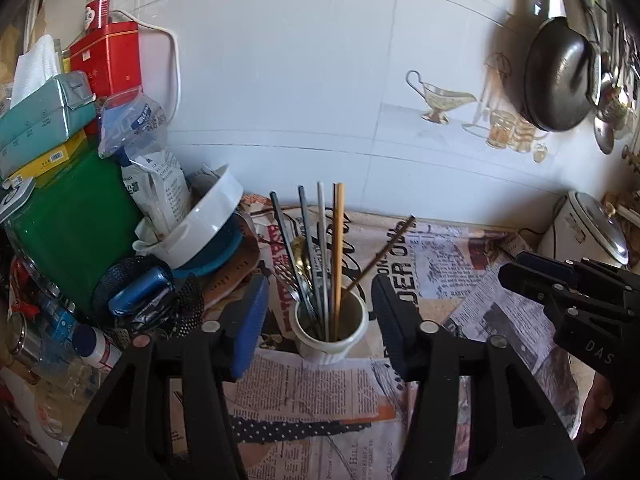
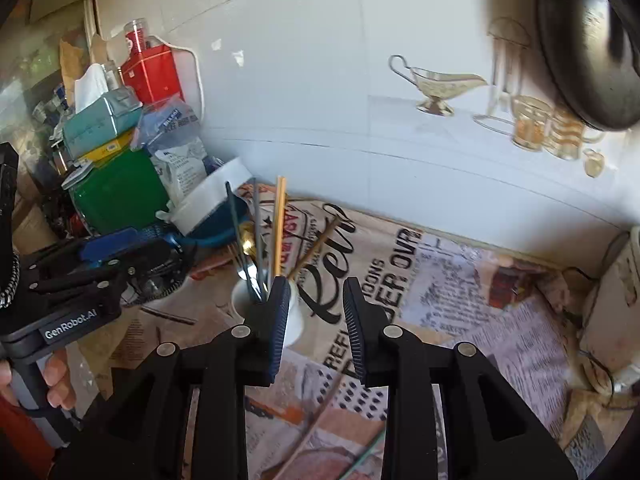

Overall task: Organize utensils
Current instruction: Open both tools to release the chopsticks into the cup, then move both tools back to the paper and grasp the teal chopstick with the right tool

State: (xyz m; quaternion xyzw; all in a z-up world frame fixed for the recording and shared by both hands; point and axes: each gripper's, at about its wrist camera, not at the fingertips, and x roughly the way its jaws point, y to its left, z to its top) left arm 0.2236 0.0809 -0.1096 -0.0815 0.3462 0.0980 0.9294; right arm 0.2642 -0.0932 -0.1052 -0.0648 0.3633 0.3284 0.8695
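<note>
Nearest, right wrist view: two loose sticks lie on the newspaper-covered table (image 2: 460, 280), low between my right fingers. One brown stick (image 2: 316, 416) runs from bottom left up toward the right finger; one thin green stick (image 2: 368, 450) lies just beside it, slanted the same way. Both long axes are diagonal, near-left to far-right. I read them as stray chopsticks, but they are blurred and I cannot be sure.

Right gripper (image 2: 316, 316): fingers apart, a moderate gap, nothing held. It hangs above the table; the sticks lie under and behind the tips, toward me.

Left gripper (image 1: 320, 314): fingers spread wide, empty. The cup (image 1: 331, 330) stands dead centre between them, slightly beyond the tips, not touched by either pad as far as I can tell.

In the cup: dark, grey and white chopsticks, a tan chopstick (image 1: 338, 248) standing near upright, a gold spoon (image 1: 301, 254) and a fork low on the left side, and one brown chopstick (image 1: 380, 256) leaning far out to the right.

From the right wrist view the cup sits just left of and behind my left-hand finger, partly hidden by it.

Judgement: the cup is the goal and the loose sticks are what remains. The right gripper is the nearer to them; it would need to come back and down, turning to cross their diagonal. The left is placed to steady the cup.

Farther: clutter piled left, tiled wall behind, pan hanging upper right.
</note>
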